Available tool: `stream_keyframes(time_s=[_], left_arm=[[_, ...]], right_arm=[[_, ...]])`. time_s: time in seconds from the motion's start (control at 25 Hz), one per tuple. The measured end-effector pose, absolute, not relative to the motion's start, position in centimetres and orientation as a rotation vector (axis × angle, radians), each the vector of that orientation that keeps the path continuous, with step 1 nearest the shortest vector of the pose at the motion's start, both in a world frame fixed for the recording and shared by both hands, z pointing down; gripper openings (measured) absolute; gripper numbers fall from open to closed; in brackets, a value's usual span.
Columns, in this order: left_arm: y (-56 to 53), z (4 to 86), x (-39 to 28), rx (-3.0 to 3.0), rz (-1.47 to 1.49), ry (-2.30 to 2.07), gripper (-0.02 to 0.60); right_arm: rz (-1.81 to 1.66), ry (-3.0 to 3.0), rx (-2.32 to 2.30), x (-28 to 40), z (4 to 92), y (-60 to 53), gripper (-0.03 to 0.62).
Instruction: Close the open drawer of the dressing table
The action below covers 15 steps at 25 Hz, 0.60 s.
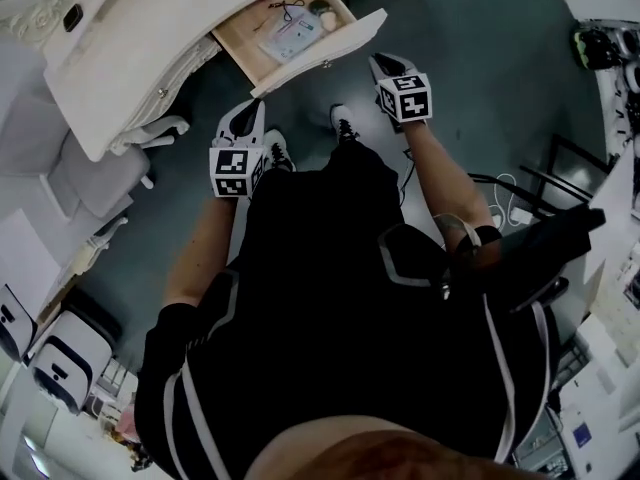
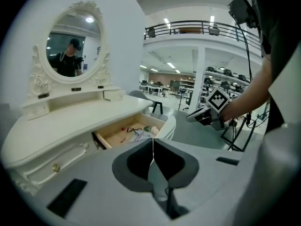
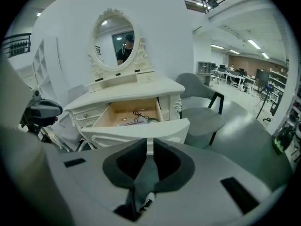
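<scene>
The white dressing table [image 1: 120,58] stands at the upper left, its drawer [image 1: 285,30] pulled out, with a cable, papers and a small green thing inside. The drawer front [image 1: 322,53] faces me. My left gripper [image 1: 250,110] hangs shut just below the front's left end, apart from it. To the right of the front's right end my right gripper [image 1: 384,64] is also shut and empty. In the left gripper view the drawer [image 2: 123,132] lies beyond the shut left gripper [image 2: 153,141]. The right gripper [image 3: 149,144] points at the drawer front [image 3: 136,131].
An oval mirror [image 3: 115,36] tops the table. A grey chair [image 3: 203,113] stands to the right of the drawer. A white padded seat [image 1: 95,178] is at the left. The person's shoes [image 1: 345,123] are on the dark floor below the drawer. Black stand legs [image 1: 560,168] are at the right.
</scene>
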<state>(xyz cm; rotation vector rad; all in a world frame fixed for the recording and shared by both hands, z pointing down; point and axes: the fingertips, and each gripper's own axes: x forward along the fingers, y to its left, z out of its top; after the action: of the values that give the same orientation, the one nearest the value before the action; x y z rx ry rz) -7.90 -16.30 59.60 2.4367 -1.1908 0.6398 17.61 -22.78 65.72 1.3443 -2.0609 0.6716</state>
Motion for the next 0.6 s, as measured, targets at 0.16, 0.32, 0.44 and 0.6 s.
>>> stream_keyframes(time_s=[0.16, 0.32, 0.44, 0.6], left_arm=[[-16.1, 62.0, -5.5, 2.391, 0.692, -1.224, 0.005], [-15.2, 64.9, -4.3, 2.262, 0.750, -1.298, 0.005], [-15.4, 66.2, -3.6, 2.197, 0.759, -1.331, 0.005], [-15.9, 68.7, -3.0, 2.103, 0.777, -1.377, 0.005]], right_arm=[[0.666, -2.068, 1.243, 18.7, 68.0, -23.7, 0.062], [0.662, -2.082, 1.079, 18.3, 70.7, -23.8, 0.074], [0.644, -2.085, 0.989, 18.0, 72.1, -23.9, 0.074], [0.622, -2.084, 0.938, 17.9, 73.5, -24.8, 0.067]])
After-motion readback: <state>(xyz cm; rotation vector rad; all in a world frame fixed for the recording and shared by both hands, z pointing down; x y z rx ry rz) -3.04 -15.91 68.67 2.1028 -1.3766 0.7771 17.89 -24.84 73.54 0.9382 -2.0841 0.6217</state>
